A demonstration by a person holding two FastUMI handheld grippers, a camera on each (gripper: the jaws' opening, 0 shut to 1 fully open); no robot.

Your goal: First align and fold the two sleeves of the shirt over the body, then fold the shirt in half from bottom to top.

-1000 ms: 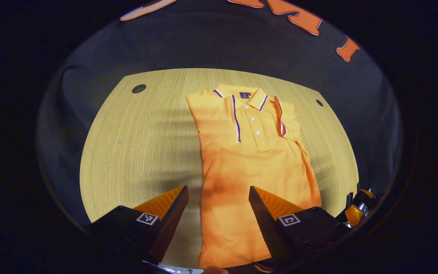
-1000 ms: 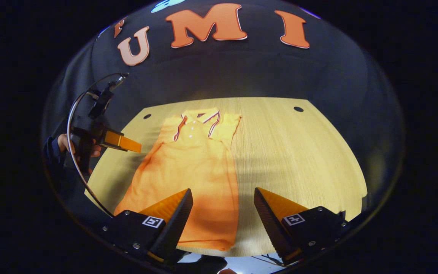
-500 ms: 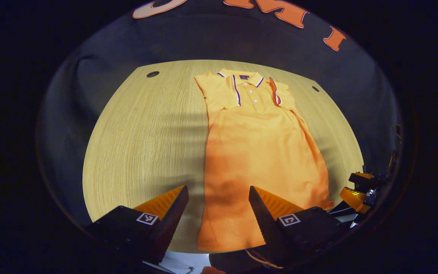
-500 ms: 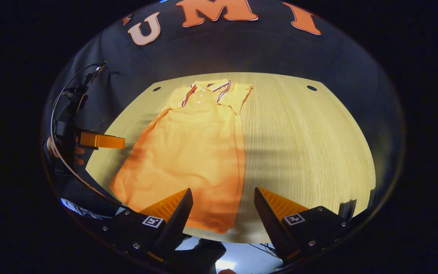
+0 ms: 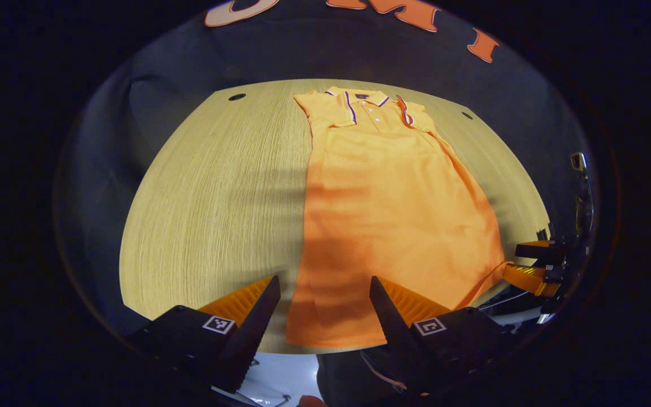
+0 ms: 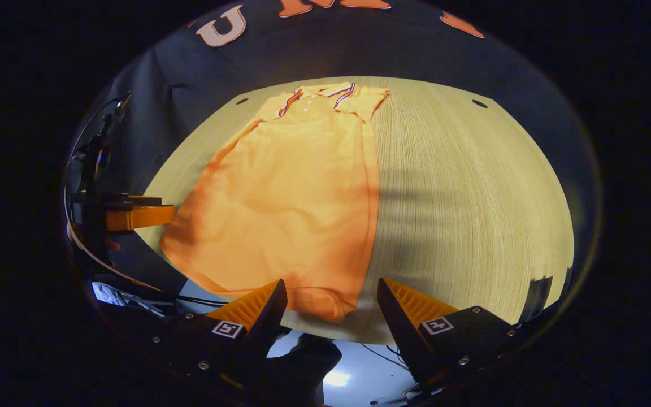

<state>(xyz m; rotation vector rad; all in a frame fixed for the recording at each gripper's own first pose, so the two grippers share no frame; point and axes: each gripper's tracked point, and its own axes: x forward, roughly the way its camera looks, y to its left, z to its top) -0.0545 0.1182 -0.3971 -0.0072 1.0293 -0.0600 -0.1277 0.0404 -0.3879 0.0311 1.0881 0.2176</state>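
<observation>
Sleeves already lie folded over the orange polo shirt (image 5: 387, 209), which stretches from its collar at the tabletop's far edge to its hem at the near edge. Left gripper (image 5: 325, 299) and right gripper (image 6: 328, 299) hover over the hem's two corners, jaws wide, holding nothing. Risk, I judge: uneven pinches (one corner missed) would skew the fold. Light wooden tabletop (image 6: 472, 198) carries nothing in the way.
</observation>
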